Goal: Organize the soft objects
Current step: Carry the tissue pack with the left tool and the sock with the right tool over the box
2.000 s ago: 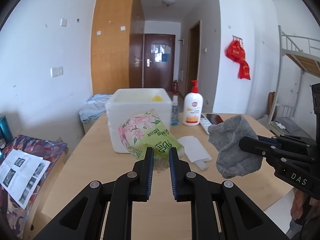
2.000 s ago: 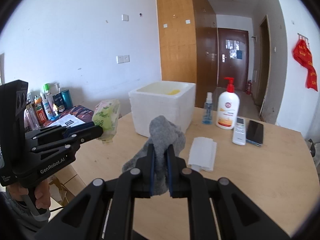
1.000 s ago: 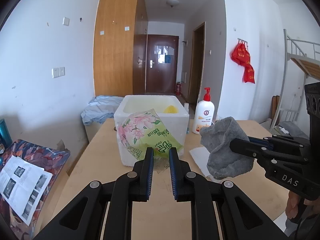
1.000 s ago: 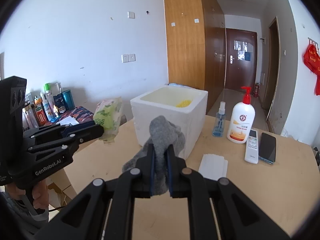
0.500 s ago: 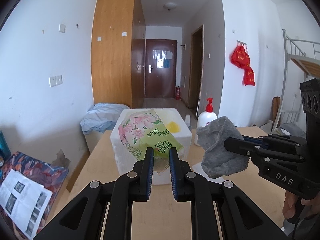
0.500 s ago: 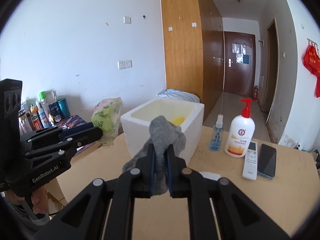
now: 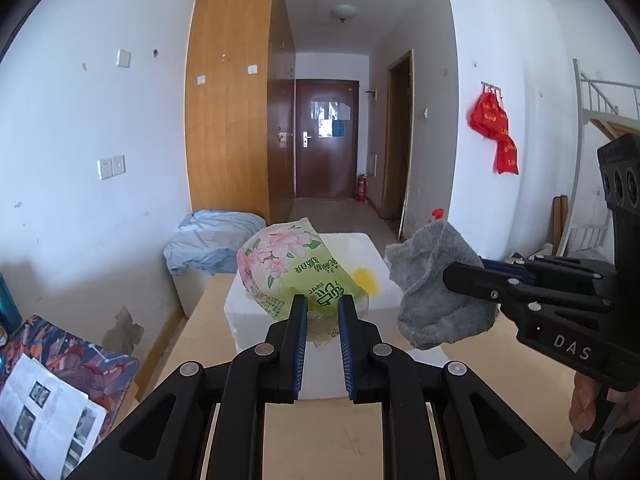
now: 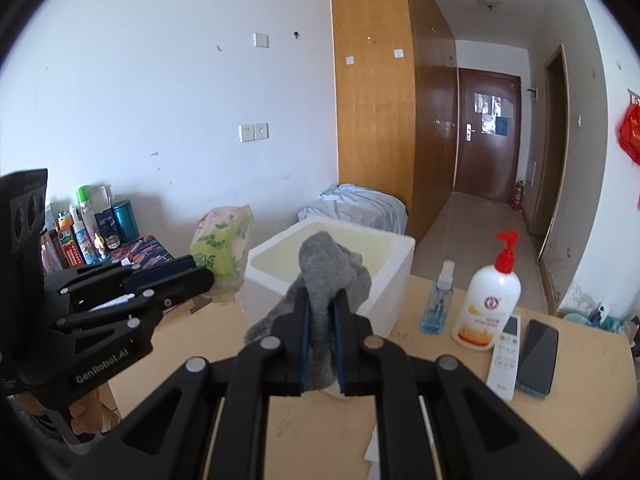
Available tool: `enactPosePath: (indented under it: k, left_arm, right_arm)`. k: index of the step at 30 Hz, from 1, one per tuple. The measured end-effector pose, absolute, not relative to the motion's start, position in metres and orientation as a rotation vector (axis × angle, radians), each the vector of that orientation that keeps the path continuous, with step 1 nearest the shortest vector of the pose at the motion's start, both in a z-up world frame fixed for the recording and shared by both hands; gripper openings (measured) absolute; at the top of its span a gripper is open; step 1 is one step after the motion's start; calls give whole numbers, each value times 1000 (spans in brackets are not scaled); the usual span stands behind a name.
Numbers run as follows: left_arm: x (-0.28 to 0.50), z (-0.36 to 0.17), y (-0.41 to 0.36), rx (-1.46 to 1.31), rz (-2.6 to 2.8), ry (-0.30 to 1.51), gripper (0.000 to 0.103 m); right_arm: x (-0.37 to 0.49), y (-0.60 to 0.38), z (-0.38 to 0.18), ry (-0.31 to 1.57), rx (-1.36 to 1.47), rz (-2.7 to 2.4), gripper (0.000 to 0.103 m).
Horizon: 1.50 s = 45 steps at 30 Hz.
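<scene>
Left hand-held gripper (image 7: pixel 323 314) points forward and slightly down, jaws nearly closed, pinching the green tissue pack (image 7: pixel 294 270) by its lower edge, pack raised in the air. Right hand-held gripper (image 8: pixel 320 318) is in a similar pose, level with the left one, jaws nearly closed on the grey cloth (image 8: pixel 328 276), which bulges above the fingertips. Both are side by side, apart. A hand (image 8: pixel 86 418) grips the left handle from below; fingers (image 7: pixel 584 404) wrap the right handle.
</scene>
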<state>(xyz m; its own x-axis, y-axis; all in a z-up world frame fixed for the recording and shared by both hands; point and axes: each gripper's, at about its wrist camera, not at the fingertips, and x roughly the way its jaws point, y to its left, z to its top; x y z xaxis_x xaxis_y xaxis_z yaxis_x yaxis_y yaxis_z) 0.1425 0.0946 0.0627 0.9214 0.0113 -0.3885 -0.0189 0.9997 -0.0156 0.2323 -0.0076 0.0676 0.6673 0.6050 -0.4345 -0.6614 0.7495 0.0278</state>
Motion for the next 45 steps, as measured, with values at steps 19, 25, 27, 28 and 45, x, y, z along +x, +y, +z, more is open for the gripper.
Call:
enactPosePath:
  k: [19, 25, 27, 28, 45]
  left_arm:
    - [199, 66, 99, 11, 42, 406, 17]
    - [216, 67, 99, 12, 44, 404, 17]
    - [221, 65, 100, 9, 47, 407, 17]
    - [223, 65, 101, 8, 46, 410, 17]
    - [253, 61, 104, -5, 28, 446, 17]
  right_arm:
    - [272, 9, 79, 400, -177, 753, 14]
    - [287, 13, 78, 403, -178, 753, 14]
    - [290, 13, 76, 407, -178, 755, 14]
    - [292, 13, 75, 411, -177, 757, 14]
    - [310, 14, 74, 421, -160, 772, 14]
